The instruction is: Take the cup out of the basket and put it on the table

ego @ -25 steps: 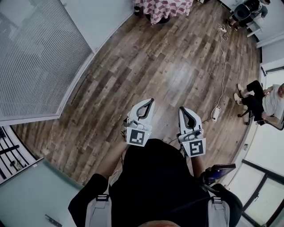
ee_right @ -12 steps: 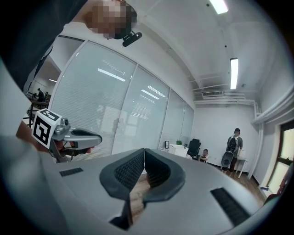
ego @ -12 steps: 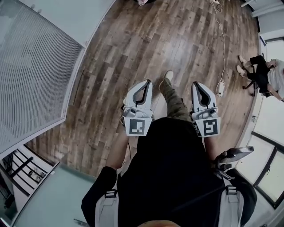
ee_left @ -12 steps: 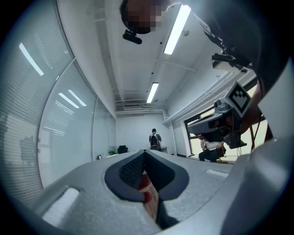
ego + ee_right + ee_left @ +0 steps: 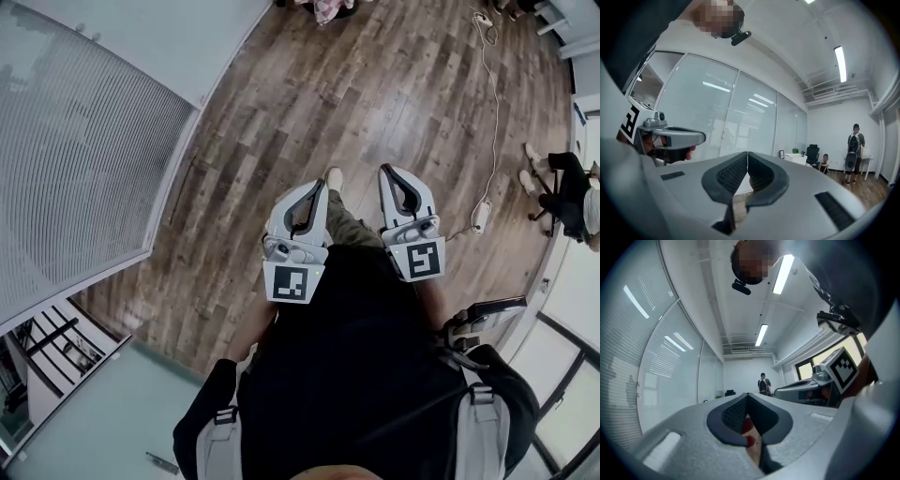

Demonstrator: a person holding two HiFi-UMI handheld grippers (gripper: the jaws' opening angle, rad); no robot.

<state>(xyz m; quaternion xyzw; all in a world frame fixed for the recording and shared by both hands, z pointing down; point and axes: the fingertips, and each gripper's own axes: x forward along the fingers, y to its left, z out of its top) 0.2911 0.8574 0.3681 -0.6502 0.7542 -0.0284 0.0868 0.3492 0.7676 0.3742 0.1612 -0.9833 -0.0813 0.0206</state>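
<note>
No cup, basket or table top shows in any view. In the head view I hold both grippers at waist height over a wooden floor (image 5: 375,84). My left gripper (image 5: 322,185) is shut with nothing between its fingers; in the left gripper view (image 5: 747,395) its dark pads meet at the tip. My right gripper (image 5: 383,170) is shut and empty too, and the right gripper view (image 5: 747,153) shows its pads touching. Both point forward, side by side, with my leg and shoe (image 5: 334,178) between them.
A glass partition with blinds (image 5: 75,159) runs along the left. A white cable with a power strip (image 5: 484,212) lies on the floor at right, near a seated person (image 5: 562,187). A person with a backpack (image 5: 853,154) stands far ahead by a desk and chair (image 5: 812,153).
The head view has shifted as I walk; my foot has swung forward between the grippers. Both grippers stay shut and side by side.
</note>
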